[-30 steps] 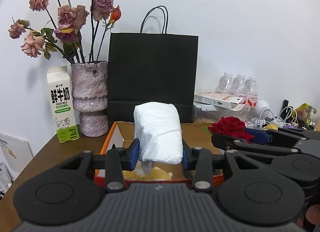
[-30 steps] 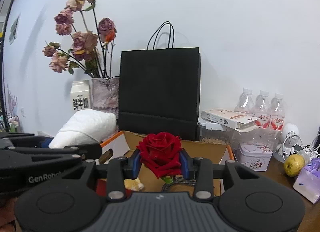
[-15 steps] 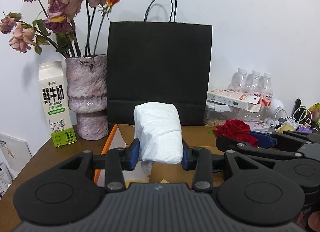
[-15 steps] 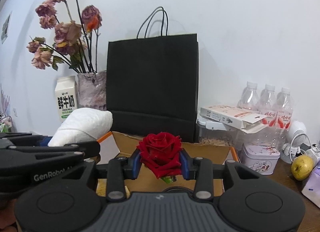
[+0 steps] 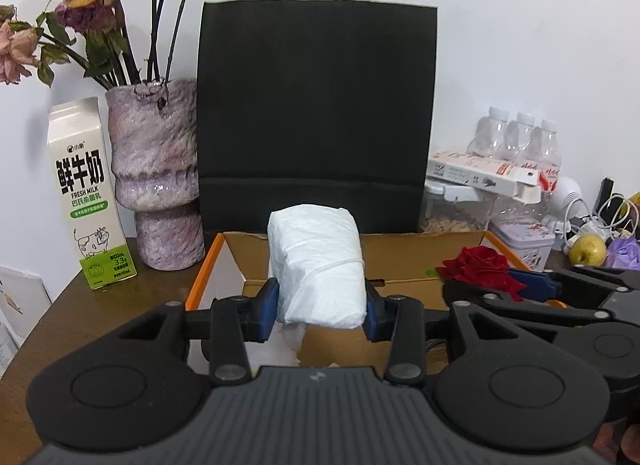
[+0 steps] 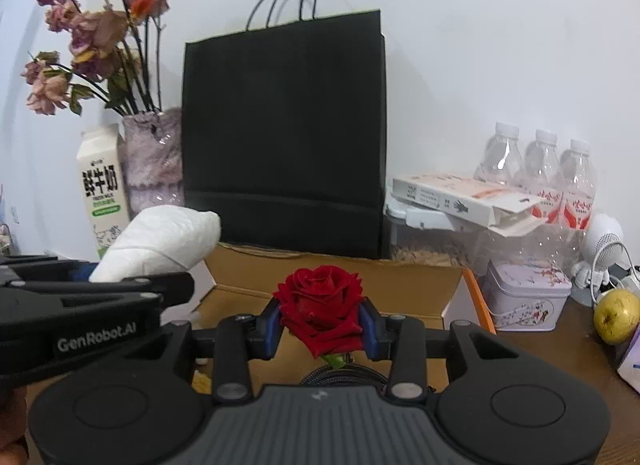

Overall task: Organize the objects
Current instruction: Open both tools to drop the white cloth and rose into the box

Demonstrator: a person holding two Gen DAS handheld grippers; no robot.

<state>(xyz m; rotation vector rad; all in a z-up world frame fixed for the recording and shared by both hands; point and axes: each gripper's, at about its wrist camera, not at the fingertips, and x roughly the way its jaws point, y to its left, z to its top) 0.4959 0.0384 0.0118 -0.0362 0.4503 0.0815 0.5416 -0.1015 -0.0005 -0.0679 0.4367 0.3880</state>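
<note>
My left gripper (image 5: 319,315) is shut on a white wrapped bundle (image 5: 318,263), held upright between its blue pads above an open cardboard box (image 5: 400,249). A red rose (image 6: 320,301) sits clamped in my right gripper (image 6: 321,327), over the same box (image 6: 340,277). Seen from the left wrist, the rose (image 5: 480,269) and the right gripper (image 5: 532,285) are close by on the right. Seen from the right wrist, the bundle (image 6: 160,241) and the left gripper's black body are on the left. A tall black paper bag (image 5: 316,105) stands just behind the box.
A purple vase (image 5: 156,169) of dried flowers and a milk carton (image 5: 86,193) stand at the back left. To the right are water bottles (image 6: 540,169), a flat carton (image 6: 460,197), a floral tin (image 6: 524,297), a yellow-green fruit (image 6: 616,315) and cables. A wall lies behind.
Both grippers have moved forward and slightly down toward the black bag, which now looks larger. Each still holds its object as before.
</note>
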